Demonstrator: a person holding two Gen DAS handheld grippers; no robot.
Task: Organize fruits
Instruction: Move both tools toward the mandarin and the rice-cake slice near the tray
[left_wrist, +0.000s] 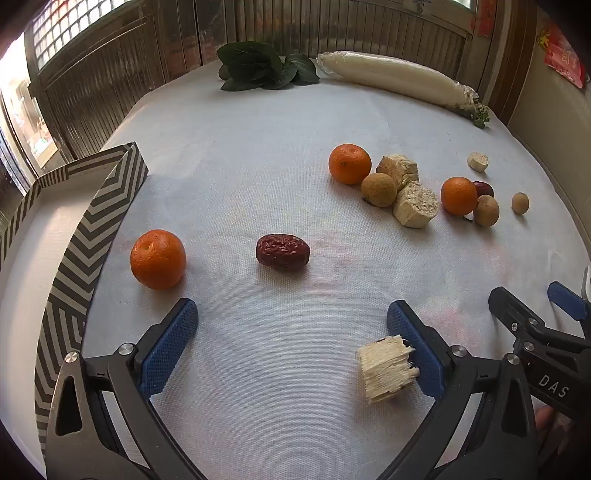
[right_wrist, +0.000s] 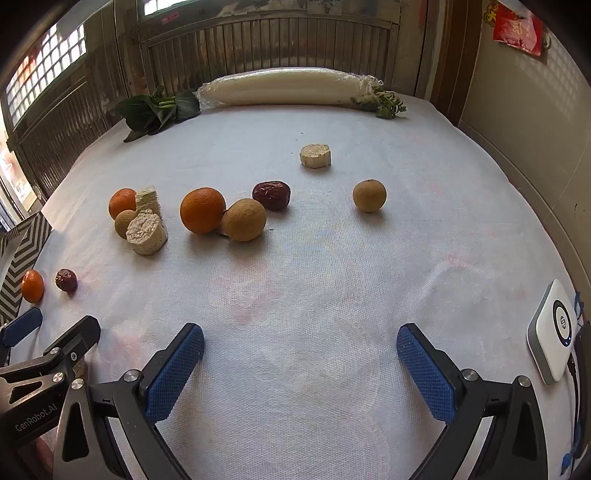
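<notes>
In the left wrist view my left gripper (left_wrist: 291, 321) is open and empty above the white cloth. A mandarin (left_wrist: 158, 258) and a red date (left_wrist: 283, 252) lie just ahead of it, beside a chevron-patterned box (left_wrist: 92, 229) at left. A fibrous pale chunk (left_wrist: 388, 367) lies against the right finger. More mandarins (left_wrist: 349, 163), longans (left_wrist: 379, 189) and pale chunks (left_wrist: 415, 204) cluster at right. In the right wrist view my right gripper (right_wrist: 300, 345) is open and empty. Ahead lie a mandarin (right_wrist: 202, 209), a longan (right_wrist: 243, 219), a date (right_wrist: 272, 195) and another longan (right_wrist: 369, 195).
A wrapped white radish (right_wrist: 280, 88) and leafy greens (right_wrist: 157, 110) lie along the far table edge. A white device (right_wrist: 554, 330) sits at the right edge. A wooden fence stands behind the table. My left gripper shows at lower left in the right wrist view (right_wrist: 48, 347).
</notes>
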